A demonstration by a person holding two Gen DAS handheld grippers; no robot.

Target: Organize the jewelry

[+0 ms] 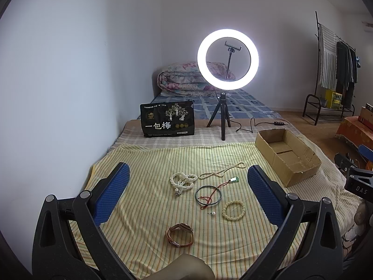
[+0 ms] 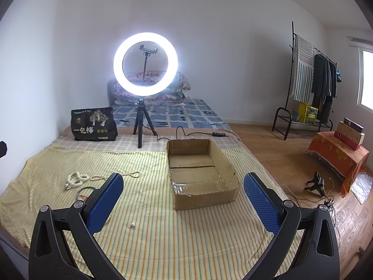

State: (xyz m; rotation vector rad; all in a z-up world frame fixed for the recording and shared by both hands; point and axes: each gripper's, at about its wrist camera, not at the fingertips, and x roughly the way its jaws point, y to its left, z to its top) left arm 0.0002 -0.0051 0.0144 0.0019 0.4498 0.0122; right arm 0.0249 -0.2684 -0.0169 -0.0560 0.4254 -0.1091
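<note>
Striped yellow bedsheet point(image 1: 144, 163) fills the lower half of both views, with a black snack bag point(image 1: 167, 119) reading "一包梅" at upper left by the lit ring light point(image 1: 227, 58). Left gripper point(image 1: 188, 193) and right gripper point(image 2: 183, 200) both sit wide apart, holding nothing. Jewelry's mid-frame in the left view: white bead necklace point(image 1: 183, 182), dark bangle point(image 1: 208, 194), bead bracelet point(image 1: 233, 210), brown watch point(image 1: 179, 234); the cardboard box point(image 2: 200, 175) sits centre in the right view.

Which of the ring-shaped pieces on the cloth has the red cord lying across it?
The thin dark bangle. The red cord with the green pendant crosses it; the cream bead bracelet and brown watch lie clear.
</note>
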